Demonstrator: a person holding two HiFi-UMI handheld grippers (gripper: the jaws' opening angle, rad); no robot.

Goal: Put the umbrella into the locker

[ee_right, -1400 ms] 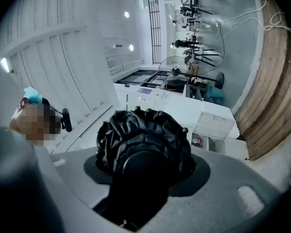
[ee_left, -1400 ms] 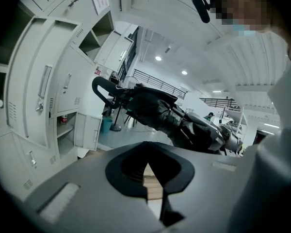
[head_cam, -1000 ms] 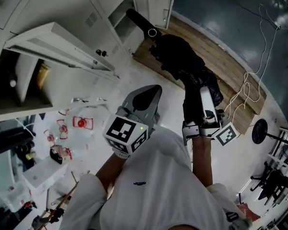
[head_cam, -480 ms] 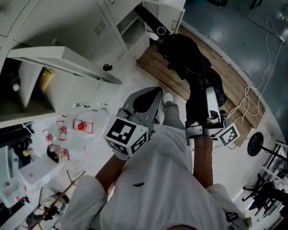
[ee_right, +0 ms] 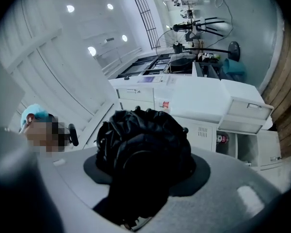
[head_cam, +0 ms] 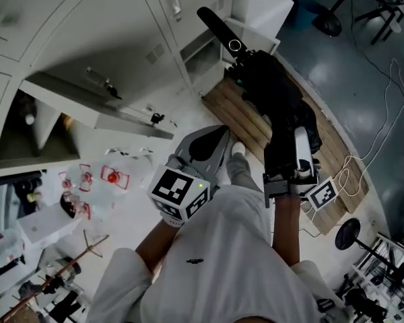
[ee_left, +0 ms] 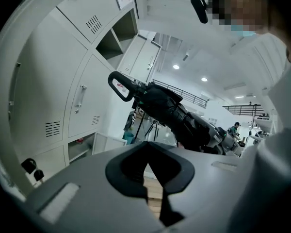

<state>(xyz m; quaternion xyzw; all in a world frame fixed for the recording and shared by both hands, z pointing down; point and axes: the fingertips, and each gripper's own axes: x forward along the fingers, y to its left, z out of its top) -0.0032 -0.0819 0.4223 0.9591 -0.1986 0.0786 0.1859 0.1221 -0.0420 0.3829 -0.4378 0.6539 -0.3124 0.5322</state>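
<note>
Umbrella (head_cam: 273,93) handle drew nearer open locker (head_cam: 200,51). Right gripper (head_cam: 285,128) clamped round folded canopy. Left gripper (head_cam: 212,138) closed, empty. Best line handle with opening and feed straight, clear of door.

Likely a lab — lockers (head_cam: 108,25), equipment stands (head_cam: 348,234)

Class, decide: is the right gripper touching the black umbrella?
Touching. The right gripper view shows the umbrella's folded black fabric clamped between the jaws of the right gripper.
</note>
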